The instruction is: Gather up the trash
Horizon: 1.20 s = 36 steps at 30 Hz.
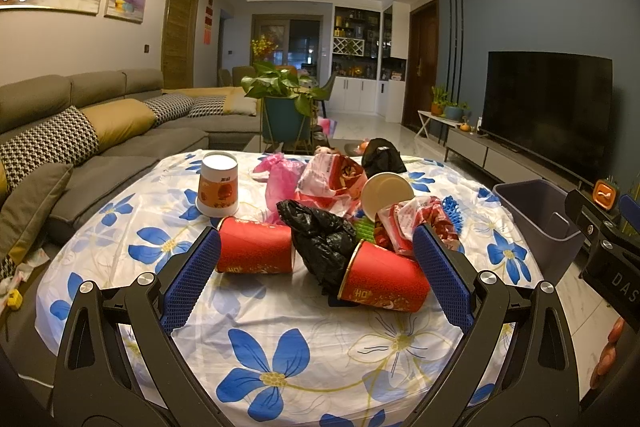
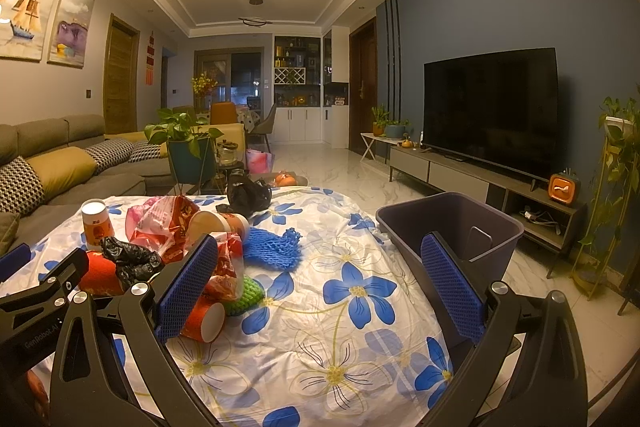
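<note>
A pile of trash lies on the flowered tablecloth [image 1: 280, 339]: two tipped red paper cups [image 1: 256, 247] [image 1: 384, 279], a crumpled black plastic bag [image 1: 320, 239], red-and-white snack wrappers [image 1: 332, 179], a pink bag [image 1: 280, 175], a tipped white cup [image 1: 386, 193], an upright white cup [image 1: 218, 185], blue netting [image 2: 272, 247] and a green knitted piece [image 2: 248, 295]. My left gripper [image 1: 316, 275] is open, its jaws either side of the red cups and black bag. My right gripper [image 2: 320, 283] is open and empty above the cloth, right of the pile. A grey bin [image 2: 448, 227] stands off the table's right edge.
A grey sofa [image 1: 80, 131] runs along the left. A potted plant [image 1: 284, 99] stands beyond the table. A TV [image 2: 488, 107] on a low cabinet fills the right wall. Another black bag [image 2: 246, 193] lies at the table's far edge. Paper scraps lie on the floor at left.
</note>
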Tool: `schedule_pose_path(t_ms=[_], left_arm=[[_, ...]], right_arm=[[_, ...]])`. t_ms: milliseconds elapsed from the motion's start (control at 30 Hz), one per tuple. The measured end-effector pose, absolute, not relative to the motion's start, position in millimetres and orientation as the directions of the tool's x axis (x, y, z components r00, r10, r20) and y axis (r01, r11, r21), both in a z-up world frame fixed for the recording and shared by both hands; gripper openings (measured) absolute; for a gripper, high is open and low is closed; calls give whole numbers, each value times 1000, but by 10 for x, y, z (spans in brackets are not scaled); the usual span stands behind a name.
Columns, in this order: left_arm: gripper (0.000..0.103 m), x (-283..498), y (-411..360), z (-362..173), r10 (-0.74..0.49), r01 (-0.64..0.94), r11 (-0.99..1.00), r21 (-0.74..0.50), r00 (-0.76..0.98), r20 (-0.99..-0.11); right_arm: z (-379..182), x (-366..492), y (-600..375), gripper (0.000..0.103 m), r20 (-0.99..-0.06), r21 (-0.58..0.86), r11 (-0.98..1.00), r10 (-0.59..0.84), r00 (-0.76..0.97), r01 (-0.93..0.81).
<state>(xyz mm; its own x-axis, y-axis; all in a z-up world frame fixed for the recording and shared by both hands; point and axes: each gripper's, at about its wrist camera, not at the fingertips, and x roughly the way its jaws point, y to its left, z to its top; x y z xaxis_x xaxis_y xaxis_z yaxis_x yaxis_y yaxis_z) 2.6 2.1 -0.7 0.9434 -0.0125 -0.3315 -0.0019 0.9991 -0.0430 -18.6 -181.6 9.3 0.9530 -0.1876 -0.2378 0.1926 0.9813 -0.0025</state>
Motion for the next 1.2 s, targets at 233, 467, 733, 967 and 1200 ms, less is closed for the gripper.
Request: schedule_pose_path(t_ms=[233, 467, 733, 967, 1200], left_arm=[[95, 29, 17, -17, -14, 0, 999, -42, 943, -331], [95, 28, 19, -17, -13, -2, 999, -43, 944, -331], [95, 70, 23, -59, -7, -11, 999, -49, 939, -345], [95, 153, 106, -174, 31, -49, 998, -43, 936, -350], [95, 219, 282, -295, 90, -110, 993, -42, 938, -335]], right_arm=[[97, -184, -1823, 98, -237, -1, 981, -189, 953, 194], [93, -189, -1832, 98, -238, 0, 981, -187, 953, 193], [69, -207, -1861, 98, -216, 24, 980, -190, 958, 199], [-20, -95, -1822, 98, -227, 61, 994, -78, 971, 95], [-243, 232, -1688, 98, -324, 86, 996, 58, 944, -32]])
